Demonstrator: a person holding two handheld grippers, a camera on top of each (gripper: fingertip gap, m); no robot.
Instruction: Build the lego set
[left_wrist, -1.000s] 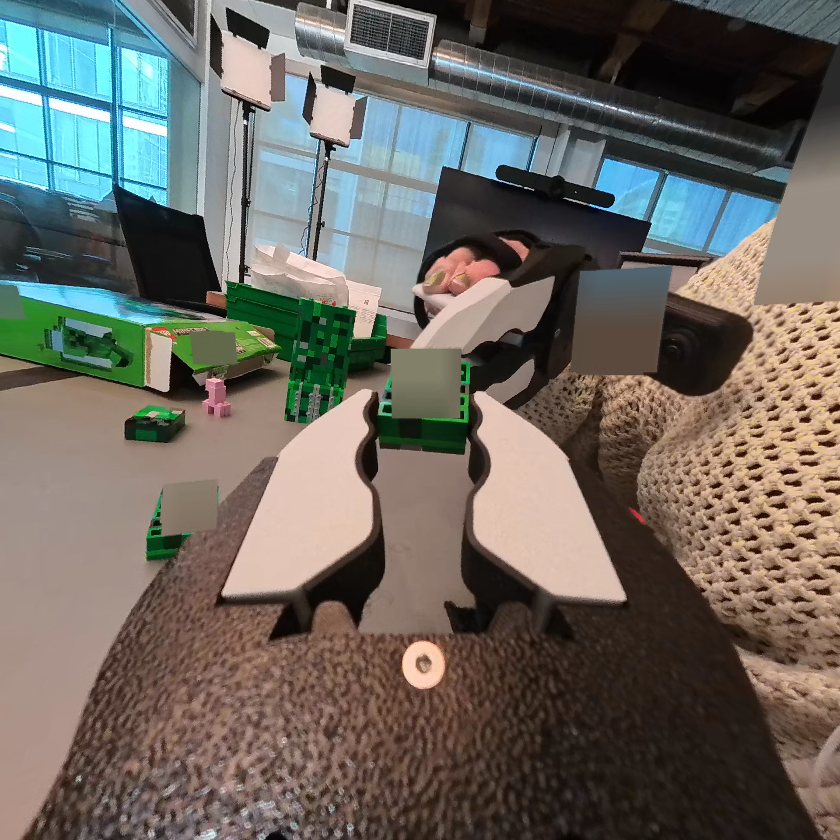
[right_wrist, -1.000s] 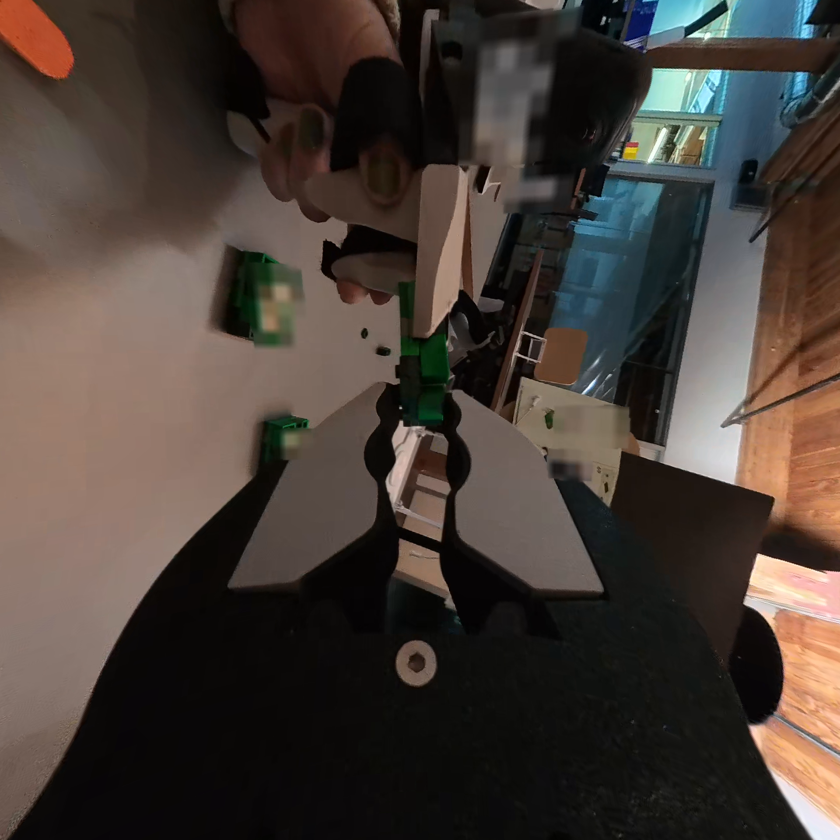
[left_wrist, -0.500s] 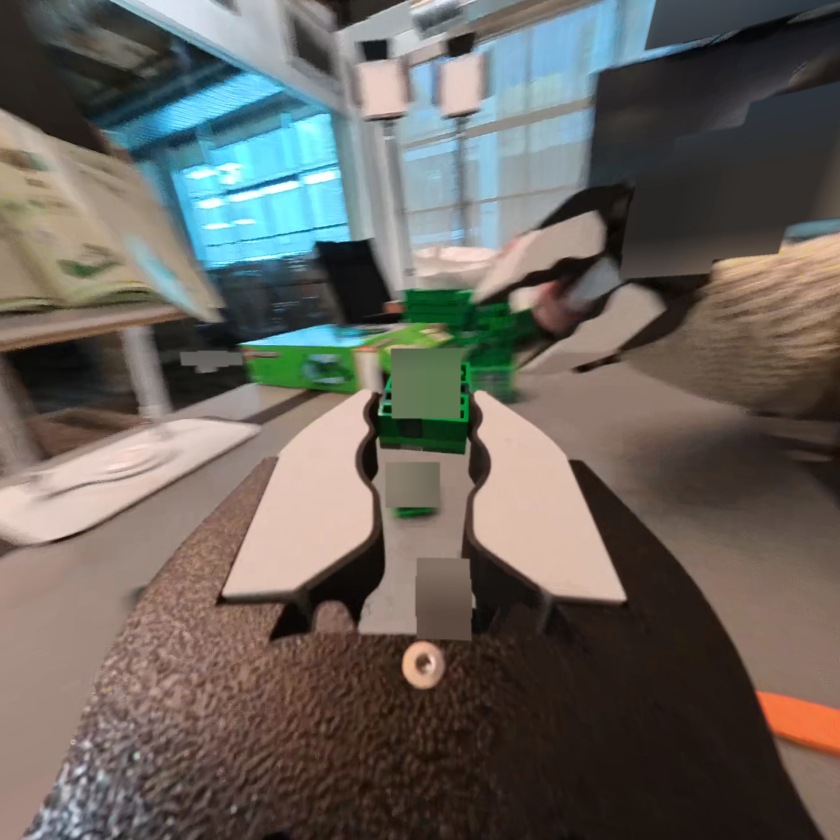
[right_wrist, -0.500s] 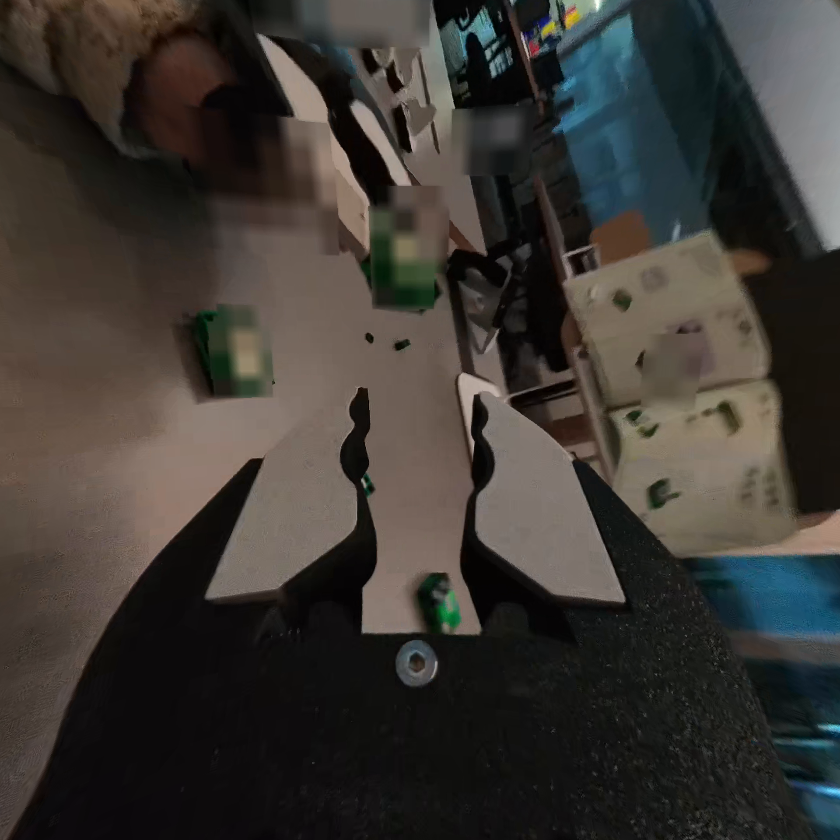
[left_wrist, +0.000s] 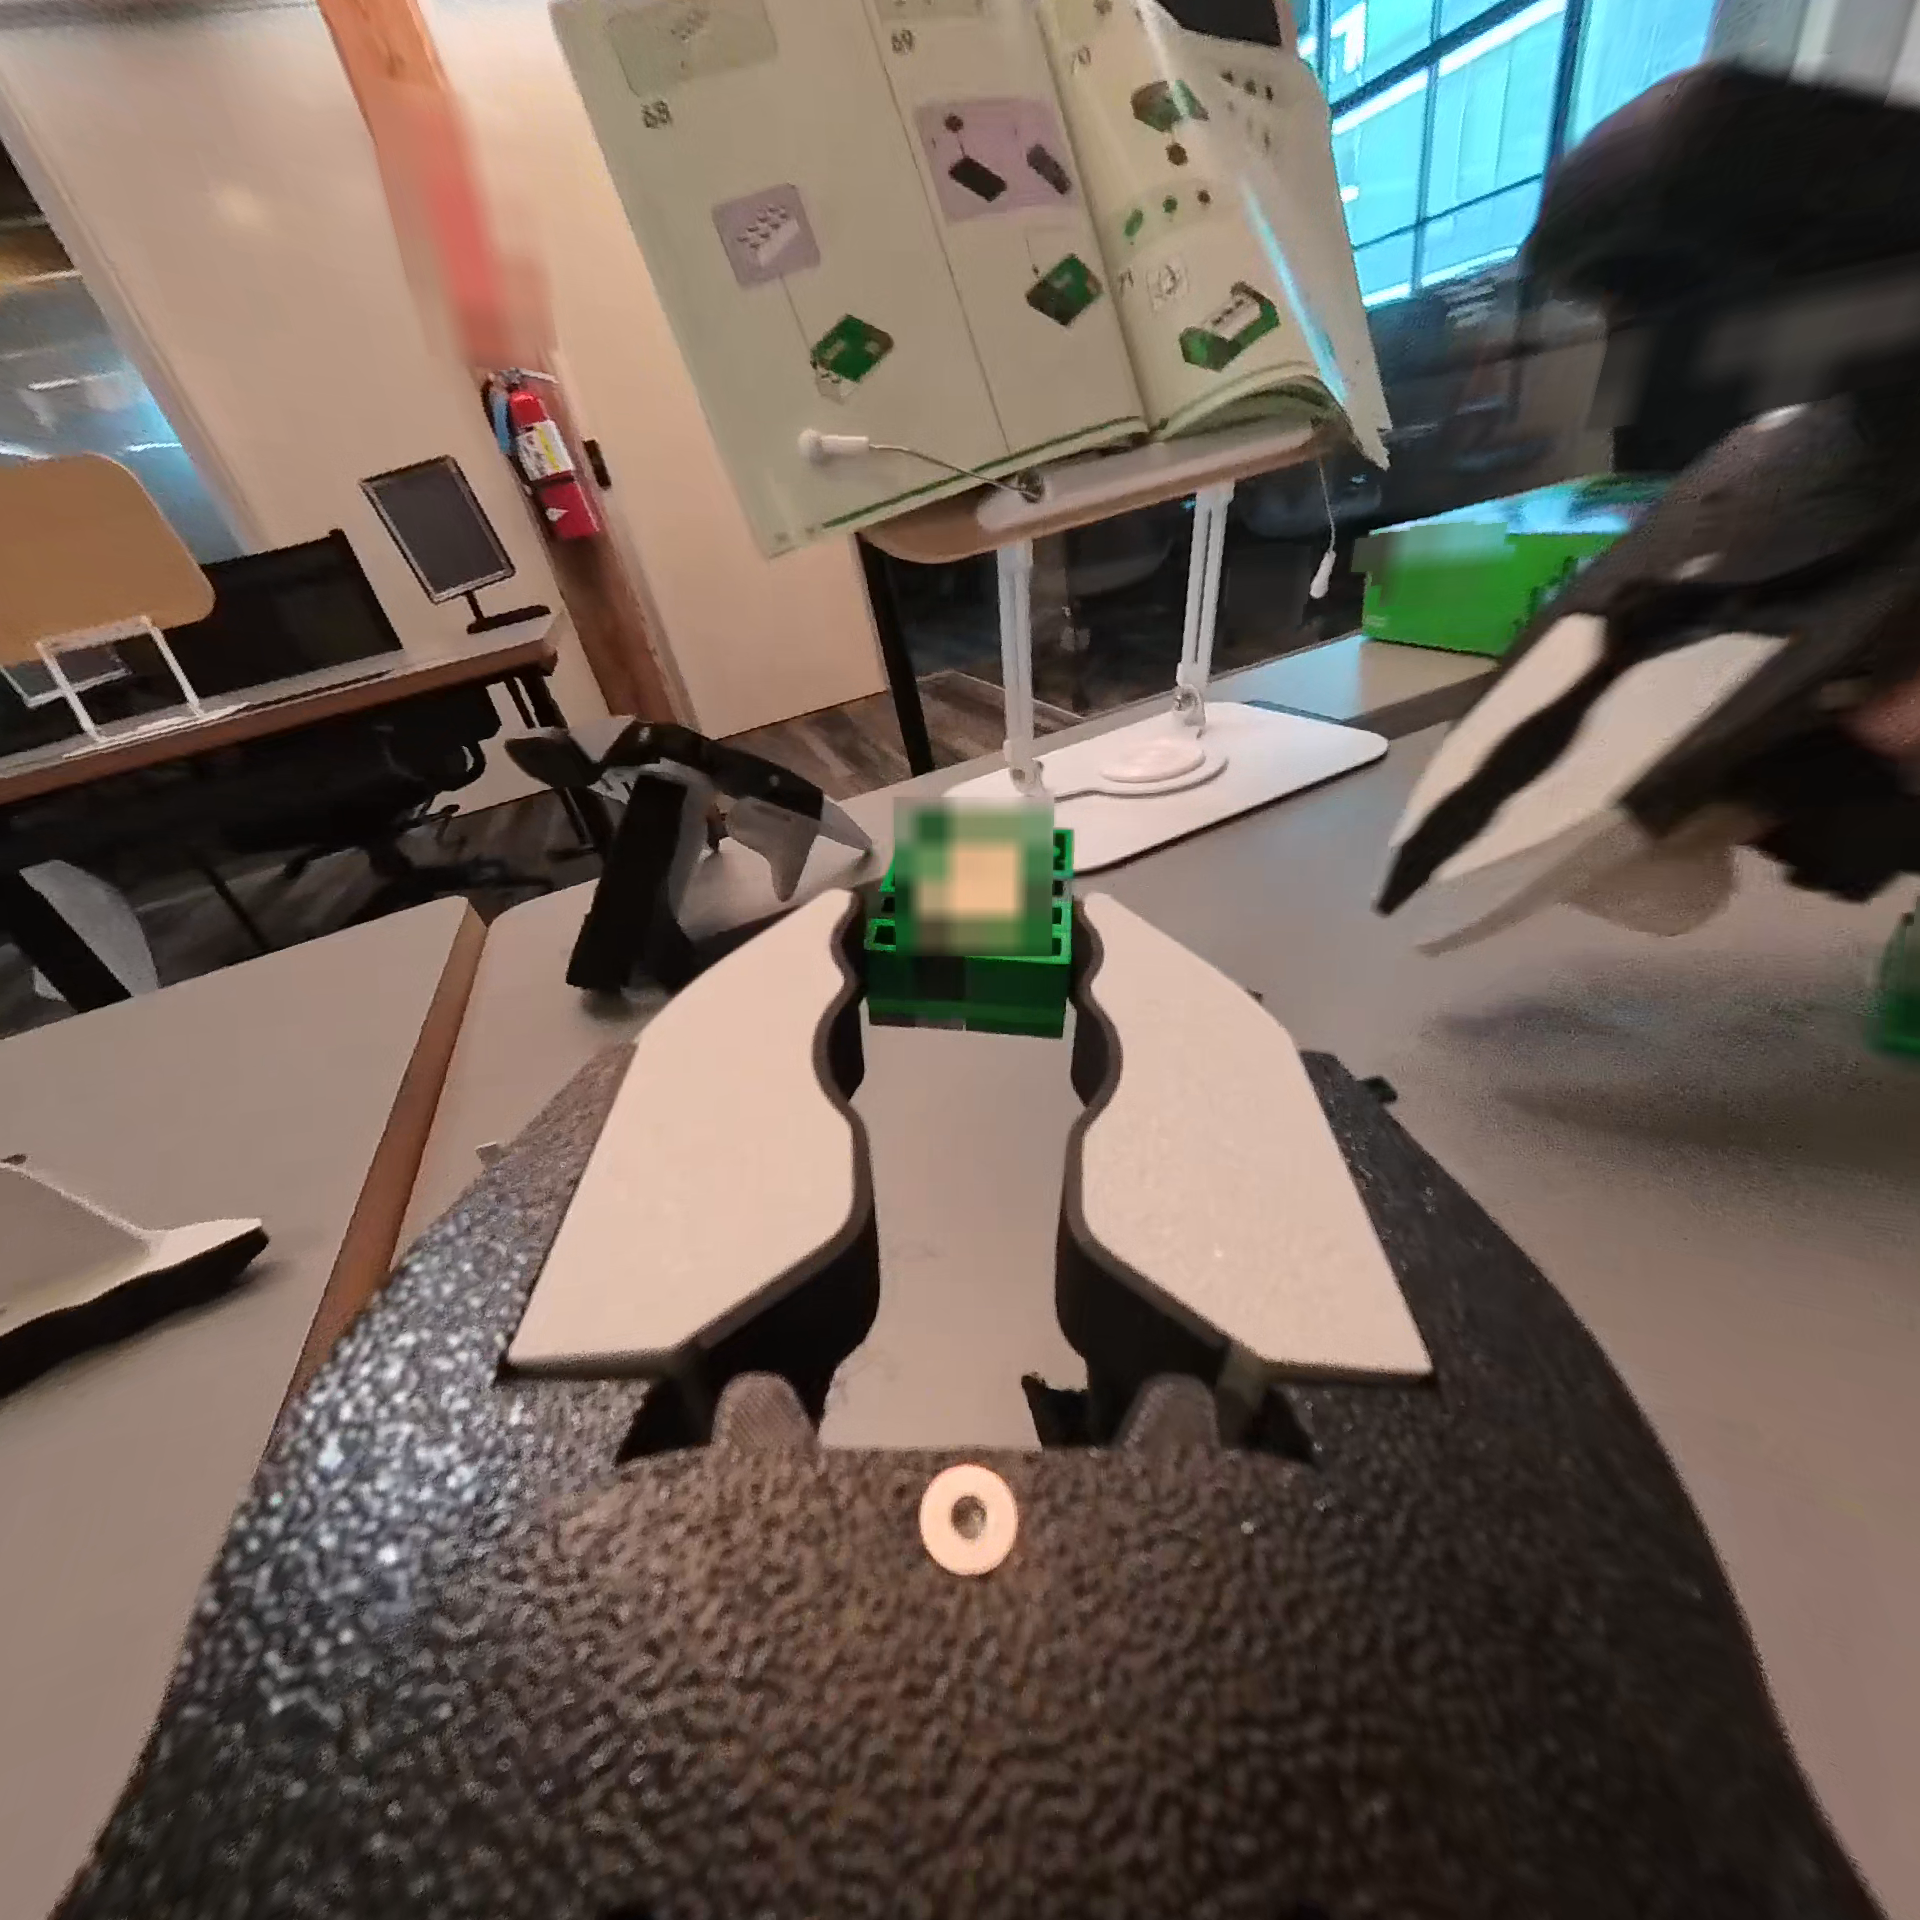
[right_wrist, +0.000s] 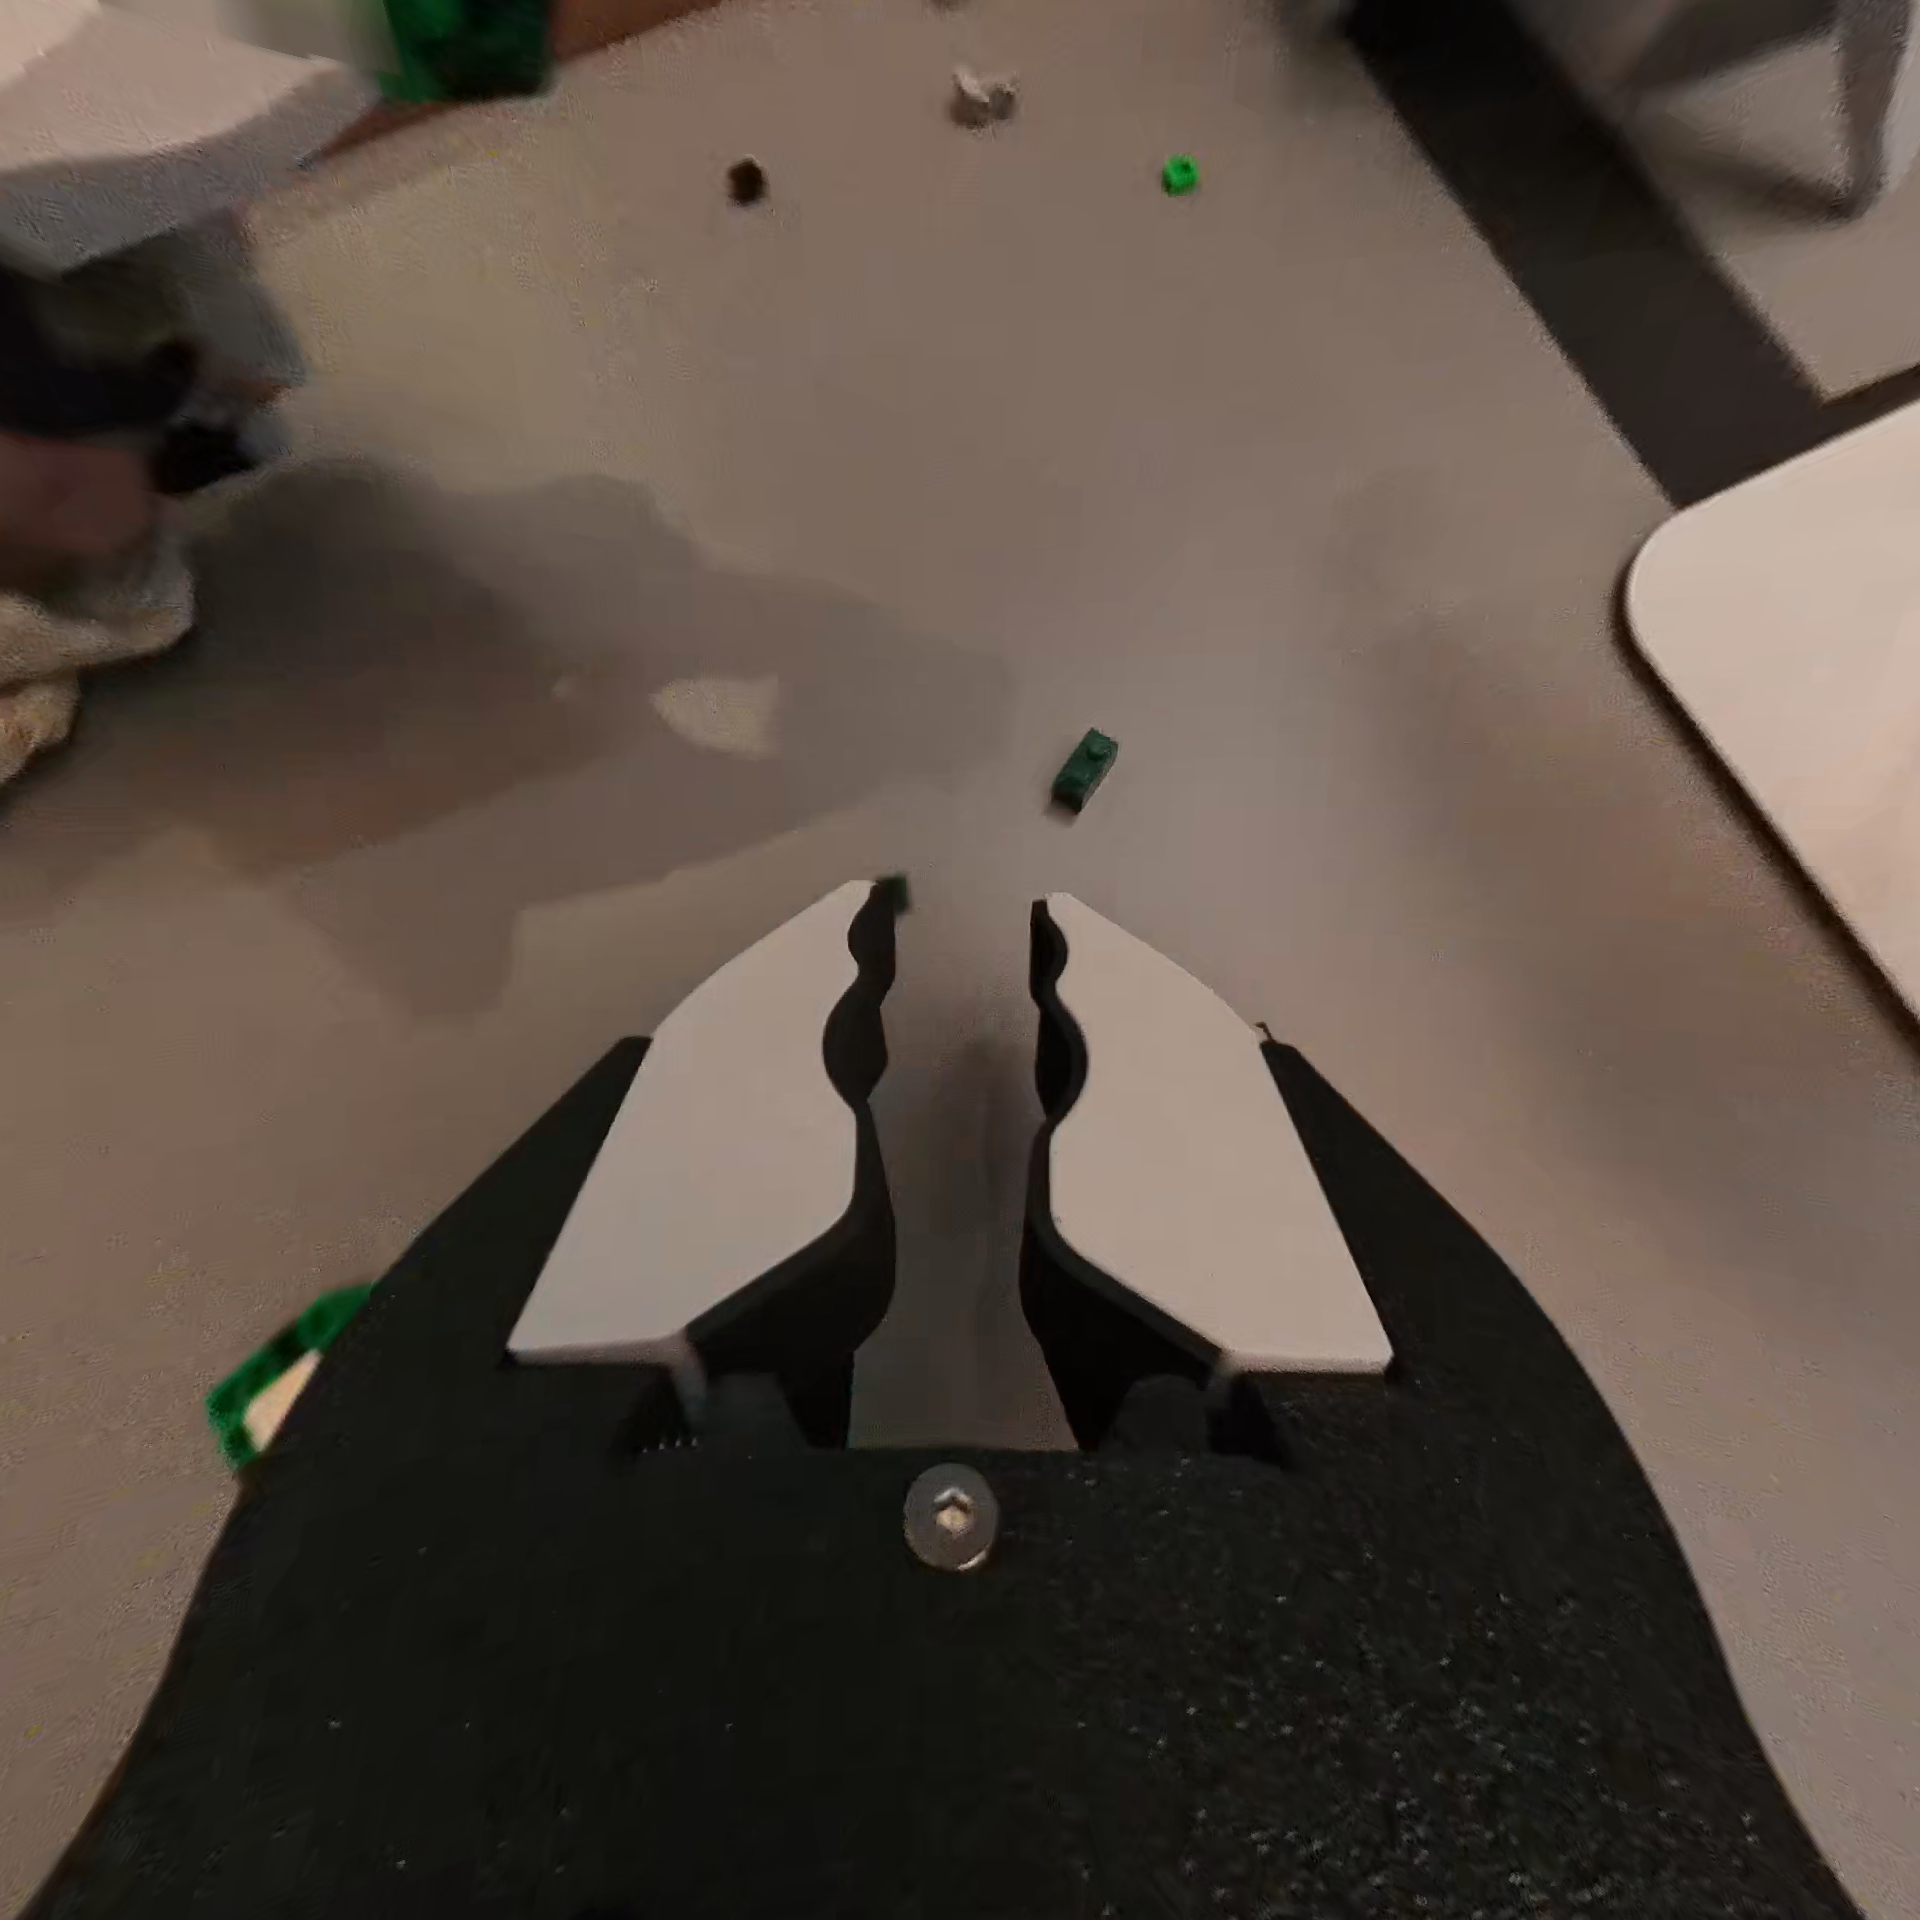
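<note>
My left gripper (left_wrist: 968, 914) is shut on a green lego block assembly (left_wrist: 966, 977), held above the grey table. My right gripper (right_wrist: 961, 899) is open and empty, pointing down at the table; it also shows at the right of the left wrist view (left_wrist: 1538, 790). A small dark green brick (right_wrist: 1084, 767) lies just beyond its right fingertip. Another tiny dark green piece (right_wrist: 894, 889) sits at its left fingertip. Farther off lie a bright green stud (right_wrist: 1180, 174), a black piece (right_wrist: 745, 182) and a grey piece (right_wrist: 980, 99).
An open instruction booklet (left_wrist: 997, 239) stands on a white stand (left_wrist: 1174, 769) at the back. A green box (left_wrist: 1475, 582) lies at the far right. A spare black gripper (left_wrist: 665, 842) rests on the table. A white stand base (right_wrist: 1797, 665) is at the right. A green assembly (right_wrist: 270, 1371) peeks out beside my right gripper. About 15 cm separates my left fingertips from the black piece (right_wrist: 745, 182). My left tips are roughly 20 cm from the bright green stud (right_wrist: 1180, 174).
My right gripper let go of the assembly, opened and swung down toward the loose bricks on the table. My left gripper turned left toward the booklet, still holding the green assembly.
</note>
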